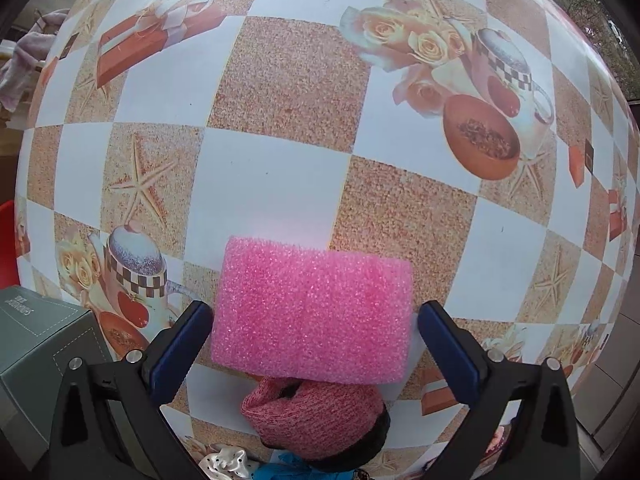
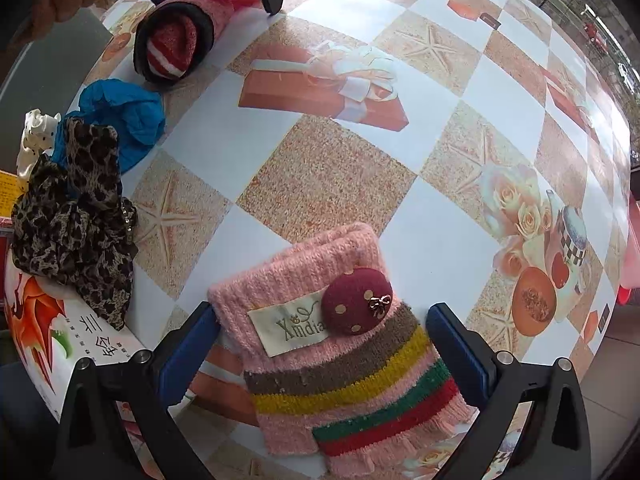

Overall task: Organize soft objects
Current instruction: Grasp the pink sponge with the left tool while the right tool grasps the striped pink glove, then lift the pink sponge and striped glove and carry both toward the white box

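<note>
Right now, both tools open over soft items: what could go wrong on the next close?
1. Left tool straddles the pink foam sponge, which overlaps the red knit slipper; closing may snag both.
2. Right tool brackets the striped pink knit glove; its maroon button could make the grip uneven.

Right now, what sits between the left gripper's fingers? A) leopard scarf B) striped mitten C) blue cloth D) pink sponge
D: the pink sponge lies between the open fingers of the left gripper; the striped mitten is at the right gripper instead.
</note>
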`<state>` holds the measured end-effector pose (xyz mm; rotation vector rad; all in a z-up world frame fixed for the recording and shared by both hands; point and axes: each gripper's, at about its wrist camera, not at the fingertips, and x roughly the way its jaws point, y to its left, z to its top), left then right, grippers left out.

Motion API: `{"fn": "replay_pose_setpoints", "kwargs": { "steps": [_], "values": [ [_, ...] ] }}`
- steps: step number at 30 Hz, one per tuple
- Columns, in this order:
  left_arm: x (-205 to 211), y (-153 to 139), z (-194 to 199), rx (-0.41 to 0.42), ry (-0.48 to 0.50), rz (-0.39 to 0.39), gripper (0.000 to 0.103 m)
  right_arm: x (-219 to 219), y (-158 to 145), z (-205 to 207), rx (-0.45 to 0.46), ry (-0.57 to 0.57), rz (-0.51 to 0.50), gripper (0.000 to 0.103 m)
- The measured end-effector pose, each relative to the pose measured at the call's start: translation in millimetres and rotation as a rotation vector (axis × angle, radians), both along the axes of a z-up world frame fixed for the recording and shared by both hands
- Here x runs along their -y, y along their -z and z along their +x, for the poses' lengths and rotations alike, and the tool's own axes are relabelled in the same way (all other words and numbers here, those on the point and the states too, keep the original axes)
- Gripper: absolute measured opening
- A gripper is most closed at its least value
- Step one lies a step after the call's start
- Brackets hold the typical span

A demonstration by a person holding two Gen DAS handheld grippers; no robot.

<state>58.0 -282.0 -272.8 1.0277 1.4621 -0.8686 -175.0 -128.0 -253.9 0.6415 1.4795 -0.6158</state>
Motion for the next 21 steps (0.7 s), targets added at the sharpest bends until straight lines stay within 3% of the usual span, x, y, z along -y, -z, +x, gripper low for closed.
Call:
{"fn": "replay_pose_setpoints", "kwargs": {
  "steps": [2, 4, 5, 8, 10, 11, 15, 21],
  "values": [
    [1, -6, -7, 0.013, 0.033, -0.033, 0.095, 2, 5, 1, -0.033, -0.013, 0.029, 0.103],
    [3, -17, -20, 0.009, 0.078, -0.065, 0.071, -3, 7, 2, -0.048, -0.006, 0.031, 0.1],
    [4, -21, -25, 0.019, 0.103, -0.07, 0.072, -4, 7, 0, -0.044, 0.003, 0.025, 0.096],
    [6, -32, -35, 0.069, 0.161, -0.098, 0.071, -6, -3, -8, -0.023, 0.037, 0.007, 0.066],
    [7, -40, -38, 0.068, 0.161, -0.117, 0.071, -3, -9, -15, -0.015, 0.075, 0.006, 0.033],
    [7, -45, -39, 0.063, 0.16, -0.127, 0.071, 0, -10, -20, -0.016, 0.104, 0.01, 0.027],
    [3, -69, -48, 0.043, 0.198, -0.165, 0.071, 10, -19, -47, 0.009, 0.267, 0.015, 0.026],
    [-21, -107, -72, -0.011, 0.274, -0.21, 0.071, 11, -43, -91, 0.142, 0.499, 0.051, 0.026]
  ]
}}
